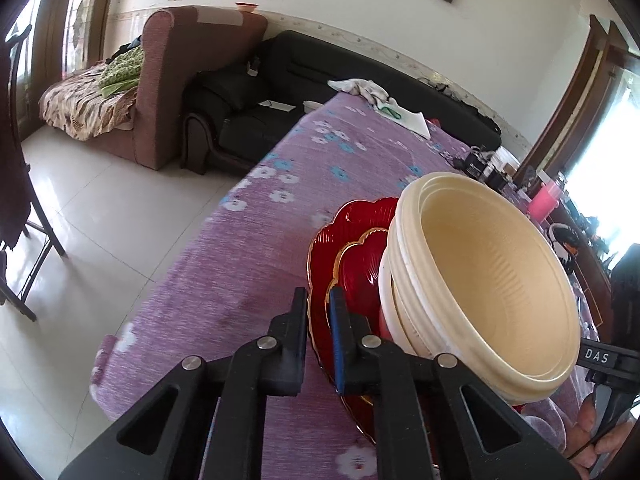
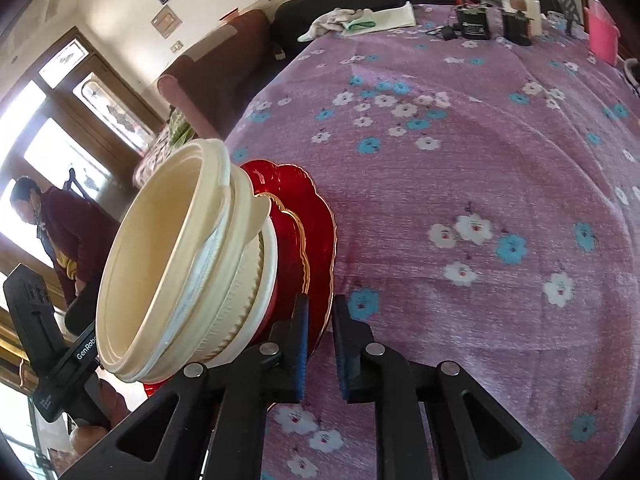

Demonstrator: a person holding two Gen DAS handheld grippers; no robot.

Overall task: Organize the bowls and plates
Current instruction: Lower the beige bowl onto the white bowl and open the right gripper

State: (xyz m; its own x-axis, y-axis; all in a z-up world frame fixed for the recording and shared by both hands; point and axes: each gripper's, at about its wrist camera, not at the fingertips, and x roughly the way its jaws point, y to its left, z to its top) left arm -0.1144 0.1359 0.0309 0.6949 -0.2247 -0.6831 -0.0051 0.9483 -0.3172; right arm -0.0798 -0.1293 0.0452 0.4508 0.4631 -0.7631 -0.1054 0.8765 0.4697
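1. The landmark is the stack of red plates (image 1: 352, 256) lying on the surface (image 1: 256, 264), which is covered by a purple cloth with white and blue flowers.
2. The stack is a large scalloped red plate with a smaller gold-edged red plate (image 2: 294, 236) on top of it.
3. A nest of cream bowls (image 1: 480, 276) sits on the red plates, one inside another, the top rims not quite level with each other.
4. The left tool (image 1: 319, 300) is at the near left edge of the red plates, its jaws pressed together on the rim of the large plate, one finger outside the rim and the blue-padded finger over it.
5. The right tool (image 2: 320, 308) is at the opposite edge of the red plates, its jaws drawn close on the gold-trimmed rim, which passes between the blue pads.
6. Beyond the red plates, at the far end of the surface, lie a crumpled white cloth (image 2: 340, 18), dark boxes with cables (image 2: 474, 24) and a pink container (image 2: 602, 36).
7. Past the surface's far left corner from the red plates stand a black sofa (image 1: 256, 108) and a brown armchair (image 1: 172, 80).
8. Behind the bowls, in the right wrist view, a person in a dark red top (image 2: 68, 224) sits by the window.
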